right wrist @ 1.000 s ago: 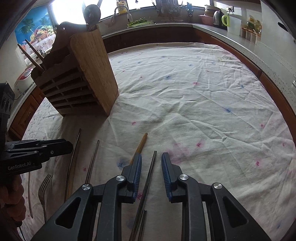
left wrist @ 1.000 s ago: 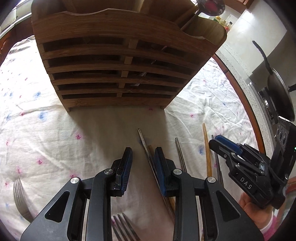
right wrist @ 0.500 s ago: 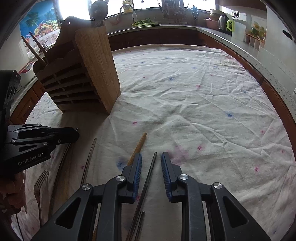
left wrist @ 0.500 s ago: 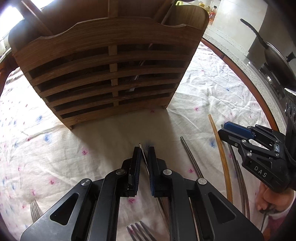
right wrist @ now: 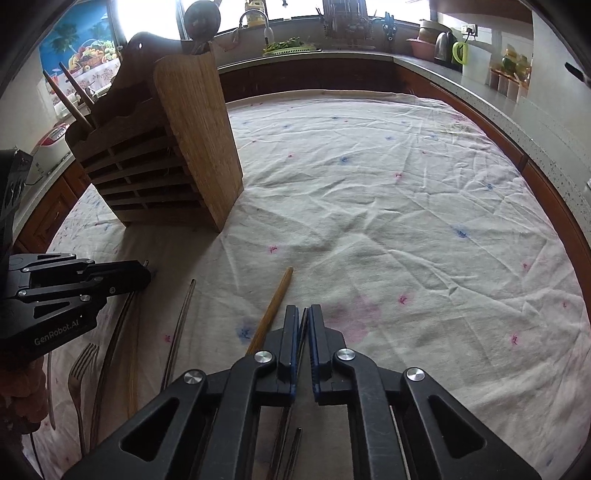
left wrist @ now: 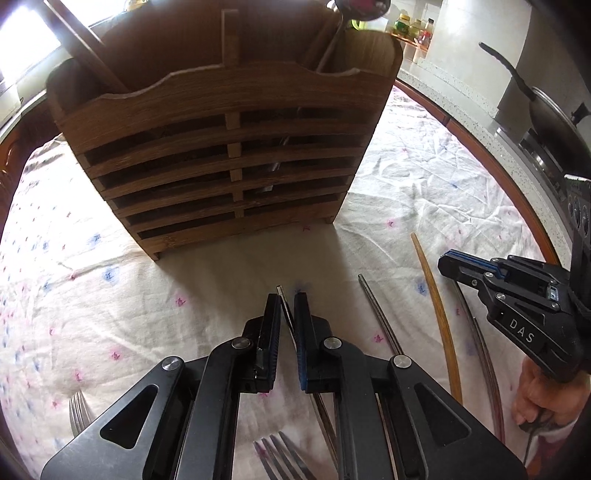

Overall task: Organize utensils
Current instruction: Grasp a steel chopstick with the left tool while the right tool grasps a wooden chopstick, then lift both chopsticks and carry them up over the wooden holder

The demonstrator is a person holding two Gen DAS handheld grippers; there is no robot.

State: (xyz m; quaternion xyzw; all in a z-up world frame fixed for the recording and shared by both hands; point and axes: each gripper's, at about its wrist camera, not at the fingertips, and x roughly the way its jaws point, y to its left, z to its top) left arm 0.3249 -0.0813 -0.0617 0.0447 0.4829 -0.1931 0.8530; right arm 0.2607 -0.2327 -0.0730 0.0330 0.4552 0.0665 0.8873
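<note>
A slatted wooden utensil holder [left wrist: 225, 147] stands on the cloth, also in the right wrist view [right wrist: 162, 155]; it holds a ladle [left wrist: 354, 7] and wooden sticks. My left gripper [left wrist: 287, 299] is shut on a metal chopstick [left wrist: 284, 306], its tip raised off the cloth. My right gripper [right wrist: 302, 314] is shut on another metal chopstick [right wrist: 303, 325]. A wooden chopstick [right wrist: 271, 308] lies just left of the right gripper. A metal chopstick [left wrist: 378, 314] and a wooden one [left wrist: 439, 306] lie between the grippers.
Forks [left wrist: 280, 458] [right wrist: 79, 373] lie on the flowered tablecloth [right wrist: 388, 206] near the front edge. A pan [left wrist: 546, 122] sits on a stove at the right. A counter with a sink and kettle [right wrist: 443, 44] runs behind the table.
Both grippers closed: the left on a metal chopstick about half a second ago, then lifted it slightly; the right closed on its chopstick just now.
</note>
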